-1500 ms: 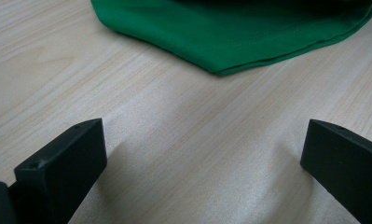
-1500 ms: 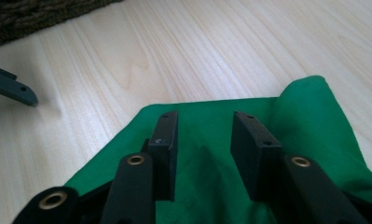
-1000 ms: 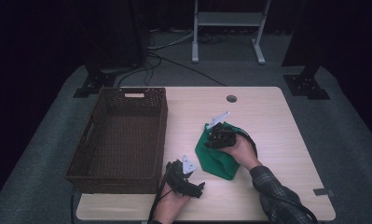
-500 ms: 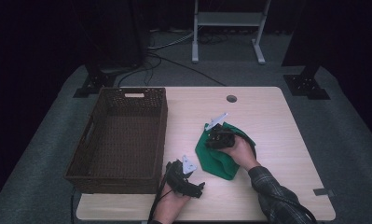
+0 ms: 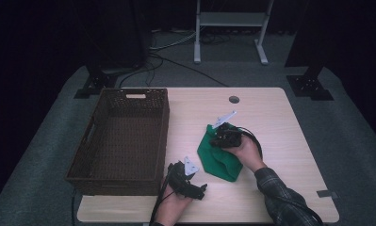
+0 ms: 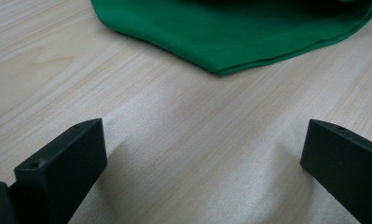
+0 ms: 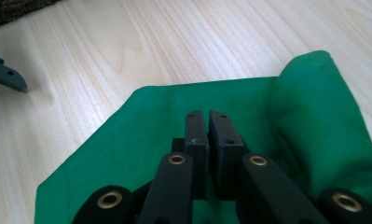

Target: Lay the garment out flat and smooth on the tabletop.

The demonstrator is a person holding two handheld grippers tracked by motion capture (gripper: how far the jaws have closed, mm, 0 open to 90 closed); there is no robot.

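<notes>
Green cloth [image 6: 235, 32] beyond wide-apart jaws

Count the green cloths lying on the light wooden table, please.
1. The folded green cloth lies on the light wooden table, right of the dark woven basket and under the right gripper. More layers may be hidden within its folds.

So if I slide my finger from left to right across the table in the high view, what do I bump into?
Brown basket → left gripper → green cloth → right gripper, shut on the cloth's top part → bare table.
</notes>
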